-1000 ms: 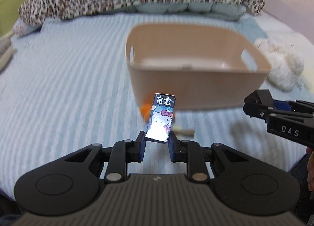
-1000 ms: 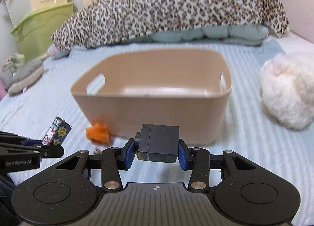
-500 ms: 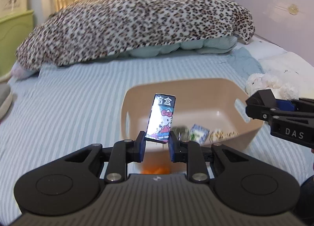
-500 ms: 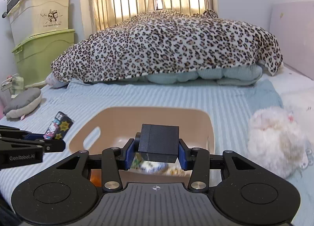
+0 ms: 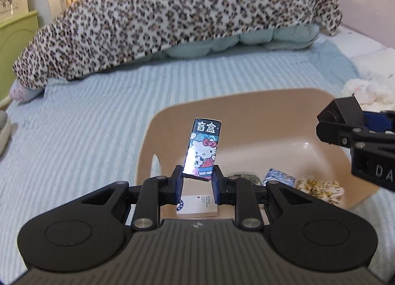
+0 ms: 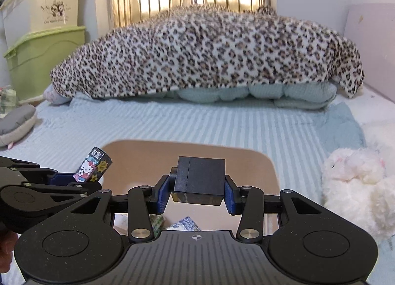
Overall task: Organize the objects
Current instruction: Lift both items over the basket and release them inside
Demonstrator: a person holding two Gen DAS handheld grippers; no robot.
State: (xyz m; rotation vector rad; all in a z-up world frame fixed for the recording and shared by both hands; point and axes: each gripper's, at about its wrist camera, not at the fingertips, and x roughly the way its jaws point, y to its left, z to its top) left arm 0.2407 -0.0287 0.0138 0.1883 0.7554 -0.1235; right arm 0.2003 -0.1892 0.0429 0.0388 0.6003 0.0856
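Observation:
My left gripper [image 5: 197, 183] is shut on a Hello Kitty blind box [image 5: 203, 149] and holds it upright over the beige bin [image 5: 246, 107]. My right gripper [image 6: 197, 194] is shut on a black box [image 6: 200, 177] above the same bin [image 6: 266, 166]. The bin holds a white card box [image 5: 197, 207], a blue-and-white packet [image 5: 279, 177], a floral item [image 5: 321, 188] and a green packet [image 5: 244, 176]. The Hello Kitty box [image 6: 92, 167] and left gripper show at the left of the right wrist view. The black box [image 5: 338, 117] shows at the right of the left wrist view.
The bin sits on a bed with a blue striped sheet [image 5: 86, 131]. A leopard-print blanket [image 6: 205, 55] lies across the back. A white plush toy [image 6: 355, 186] lies right of the bin. A grey cushion [image 6: 14, 124] and stacked storage tubs [image 6: 44, 50] are at the left.
Both grippers have risen and moved forward from in front of the bin to over its opening, each still holding its box. The bin's contents have come into view.

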